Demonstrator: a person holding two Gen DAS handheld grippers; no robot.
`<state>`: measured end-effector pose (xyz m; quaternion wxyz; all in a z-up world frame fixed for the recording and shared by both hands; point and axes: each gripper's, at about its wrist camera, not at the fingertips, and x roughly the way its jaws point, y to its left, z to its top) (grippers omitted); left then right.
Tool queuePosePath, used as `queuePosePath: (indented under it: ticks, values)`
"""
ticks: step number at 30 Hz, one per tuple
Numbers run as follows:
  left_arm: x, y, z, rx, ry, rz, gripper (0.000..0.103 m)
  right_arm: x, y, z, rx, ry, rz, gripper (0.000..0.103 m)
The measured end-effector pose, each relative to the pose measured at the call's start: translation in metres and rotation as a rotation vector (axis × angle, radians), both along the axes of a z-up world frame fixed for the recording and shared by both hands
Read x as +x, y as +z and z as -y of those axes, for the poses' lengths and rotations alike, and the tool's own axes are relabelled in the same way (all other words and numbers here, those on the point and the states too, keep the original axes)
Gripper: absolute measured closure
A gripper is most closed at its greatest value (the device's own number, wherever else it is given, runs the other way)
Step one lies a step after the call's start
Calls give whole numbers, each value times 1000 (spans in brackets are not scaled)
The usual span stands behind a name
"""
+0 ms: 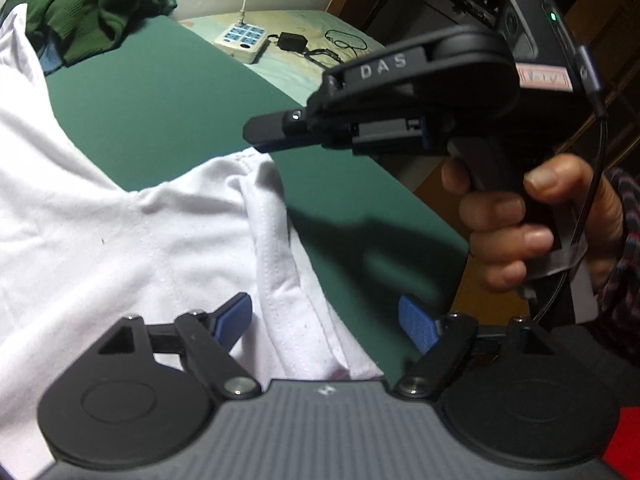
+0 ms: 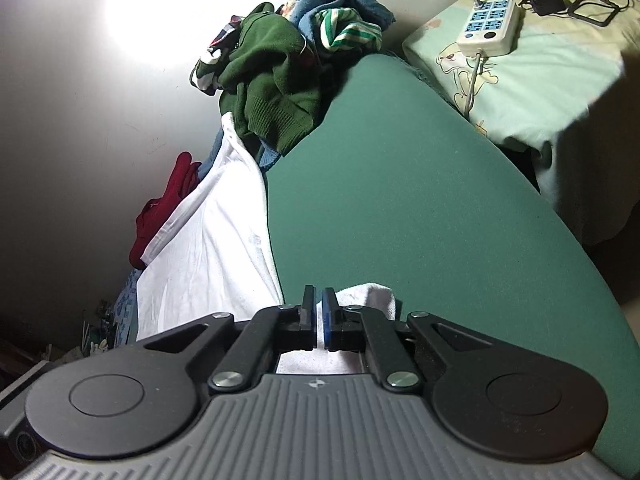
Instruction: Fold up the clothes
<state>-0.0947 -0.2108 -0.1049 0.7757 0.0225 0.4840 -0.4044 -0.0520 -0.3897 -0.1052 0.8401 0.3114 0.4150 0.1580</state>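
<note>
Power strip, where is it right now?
The power strip lies on the pale printed sheet past the green board, upper right in the right wrist view, beside a black adapter.

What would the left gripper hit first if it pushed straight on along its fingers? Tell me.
Most likely the white shirt: the open left gripper points down at the shirt's folded edge on the green surface. The right gripper hangs above that line, though depth is unclear.

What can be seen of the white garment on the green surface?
The white garment is thin, matte knit cloth with stitched seams and a doubled hem. It lies crumpled and partly spread along the green surface, one end reaching the pile of clothes. A fold rises at its near edge. No jaws visibly grip it.
</note>
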Motion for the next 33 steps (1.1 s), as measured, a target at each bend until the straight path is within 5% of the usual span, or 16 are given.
queuePosePath:
  ticks: [5,9,10,15,18,26,33]
  values:
    - [-5,-3,7,88,-26,64,54,-6,4,3,-126,-15,21,83]
    - [0,-4,-1,71,-9,35,91,-6,-11,11,-91,-34,-45,81]
    - [1,-4,-2,65,-5,32,93,-5,-13,11,-89,-44,-51,81]
    - [2,-1,-2,60,-5,34,96,6,-22,1,-96,-49,-29,78]
    - [5,-3,-8,48,15,8,96,10,-20,-6,-118,-23,-21,98]
    - [12,14,-47,-134,123,-83,102,18,18,-11,-23,11,44,98]
    - [-6,30,-106,-180,191,-70,102,27,49,-69,64,130,86,98]
